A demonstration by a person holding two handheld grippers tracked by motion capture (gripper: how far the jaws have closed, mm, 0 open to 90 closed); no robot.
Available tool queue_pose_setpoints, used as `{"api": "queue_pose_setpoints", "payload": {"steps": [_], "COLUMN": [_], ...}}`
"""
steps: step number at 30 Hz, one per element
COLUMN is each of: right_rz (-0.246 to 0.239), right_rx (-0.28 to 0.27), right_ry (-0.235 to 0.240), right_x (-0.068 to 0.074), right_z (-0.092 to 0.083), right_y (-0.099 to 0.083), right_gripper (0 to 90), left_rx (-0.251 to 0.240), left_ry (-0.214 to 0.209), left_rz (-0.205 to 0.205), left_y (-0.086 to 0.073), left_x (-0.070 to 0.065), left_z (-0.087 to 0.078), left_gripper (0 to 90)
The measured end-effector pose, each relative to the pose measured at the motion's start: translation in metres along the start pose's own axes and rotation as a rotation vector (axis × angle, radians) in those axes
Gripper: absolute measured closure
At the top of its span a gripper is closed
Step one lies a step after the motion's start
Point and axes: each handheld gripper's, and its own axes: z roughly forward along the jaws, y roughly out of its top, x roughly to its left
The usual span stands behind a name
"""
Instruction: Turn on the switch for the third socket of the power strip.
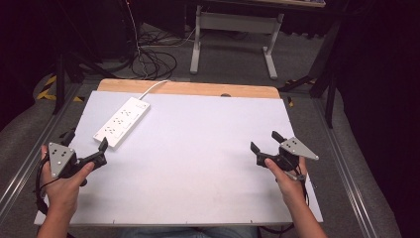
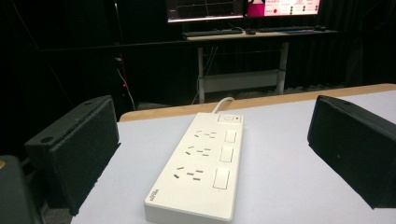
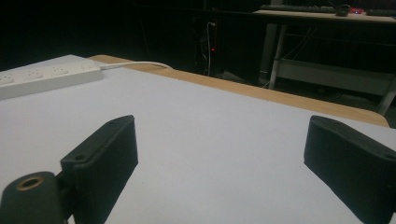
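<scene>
Nearest the person, the left gripper [image 1: 86,148] is hovering at the table's [image 1: 198,163] left edge with its jaws standing wide and nothing between them. The right gripper [image 1: 265,141] is waiting well apart on the right side, jaws equally wide and empty. Just beyond the left gripper, the white power strip [image 1: 122,121] is lying flat, its cord [image 1: 153,88] running off the far edge.

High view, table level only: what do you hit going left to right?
Left gripper in the person's left hand → white power strip → bare white tabletop → right gripper in the right hand.
</scene>
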Motion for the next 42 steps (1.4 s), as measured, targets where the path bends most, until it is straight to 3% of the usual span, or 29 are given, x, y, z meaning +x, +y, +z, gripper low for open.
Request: {"api": "queue_pose_setpoints", "payload": {"steps": [24, 42], "right_rz": [-0.013, -0.022], "right_rx": [0.004, 0.003], "right_ry": [-0.011, -0.016], "right_x": [0.0003, 0.0002], "right_z": [-0.0018, -0.0021], "right_y": [0.0002, 0.0002], "right_gripper": [10.4, 10.4], "left_rx": [0.000, 0.001], "left_ry": [0.005, 0.007], "left_rz": [0.003, -0.006], "left_y": [0.0013, 0.0022], "left_x": [-0.0014, -0.0022], "left_z": [0.0025, 0.0028], "left_gripper": [5.9, 23.7]}}
